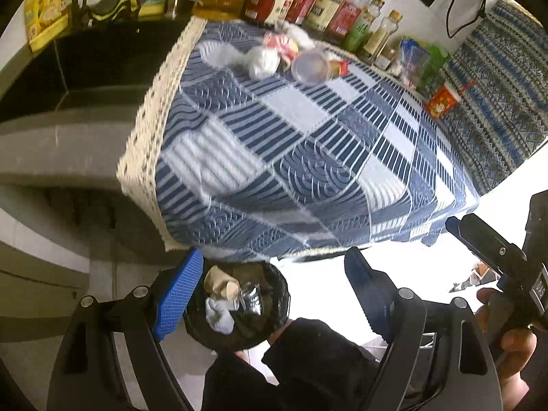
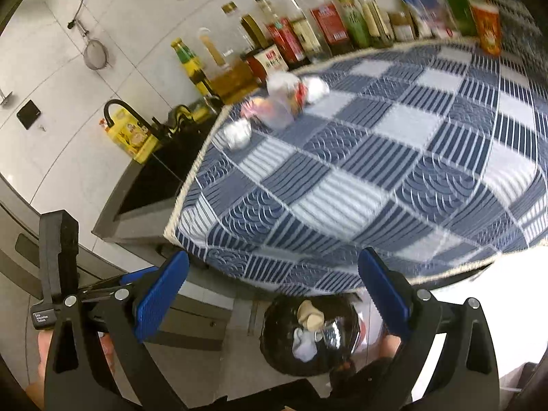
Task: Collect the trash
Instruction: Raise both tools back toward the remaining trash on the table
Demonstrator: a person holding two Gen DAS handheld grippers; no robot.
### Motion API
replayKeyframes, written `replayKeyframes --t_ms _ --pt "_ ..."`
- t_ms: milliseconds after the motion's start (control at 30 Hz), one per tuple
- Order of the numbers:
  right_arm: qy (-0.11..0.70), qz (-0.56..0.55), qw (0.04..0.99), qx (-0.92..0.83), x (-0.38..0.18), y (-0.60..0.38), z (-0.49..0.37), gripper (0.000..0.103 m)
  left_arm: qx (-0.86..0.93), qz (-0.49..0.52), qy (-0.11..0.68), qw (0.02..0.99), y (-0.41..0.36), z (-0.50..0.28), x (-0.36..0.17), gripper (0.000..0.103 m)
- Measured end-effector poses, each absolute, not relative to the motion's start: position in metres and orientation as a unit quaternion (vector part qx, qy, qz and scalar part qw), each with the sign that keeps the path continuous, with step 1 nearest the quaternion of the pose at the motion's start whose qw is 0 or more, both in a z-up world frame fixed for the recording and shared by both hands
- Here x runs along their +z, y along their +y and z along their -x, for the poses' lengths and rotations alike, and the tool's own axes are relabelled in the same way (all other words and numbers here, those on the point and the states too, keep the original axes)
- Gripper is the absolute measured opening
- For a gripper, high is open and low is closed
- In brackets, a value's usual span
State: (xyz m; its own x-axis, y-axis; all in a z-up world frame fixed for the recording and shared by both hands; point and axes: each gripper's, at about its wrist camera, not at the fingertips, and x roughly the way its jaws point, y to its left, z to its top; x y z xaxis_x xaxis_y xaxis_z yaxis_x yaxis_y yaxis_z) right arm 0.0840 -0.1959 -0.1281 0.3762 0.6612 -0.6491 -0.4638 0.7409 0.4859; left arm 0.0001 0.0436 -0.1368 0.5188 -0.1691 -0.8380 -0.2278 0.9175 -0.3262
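Both claws stood wide open and empty: the left claw [image 1: 274,294] and the right claw [image 2: 274,294] hung above the black-lined bin [image 1: 267,328], which already held paper cups and tissue. The remaining trash [image 1: 291,58] lay clustered at the worktop's [image 1: 291,157] far edge, near the bottles [image 1: 328,3]. Best to reach over low, taking one piece per claw, clear of the bottles.
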Motion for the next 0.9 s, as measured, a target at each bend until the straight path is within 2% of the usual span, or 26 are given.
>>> replayKeyframes --t_ms 533,900 --pt "0.425 -0.112 0.818 0.371 -0.101 -0.188 -0.151 0.098 0.013 0.193 0.476 0.858 0.054 -0.069 -0.106 0.082" --pt "0.446 -0.105 0.805 0.378 -0.113 -0.175 -0.242 0.098 0.047 0.193 0.494 0.846 0.076 -0.142 -0.119 0.081"
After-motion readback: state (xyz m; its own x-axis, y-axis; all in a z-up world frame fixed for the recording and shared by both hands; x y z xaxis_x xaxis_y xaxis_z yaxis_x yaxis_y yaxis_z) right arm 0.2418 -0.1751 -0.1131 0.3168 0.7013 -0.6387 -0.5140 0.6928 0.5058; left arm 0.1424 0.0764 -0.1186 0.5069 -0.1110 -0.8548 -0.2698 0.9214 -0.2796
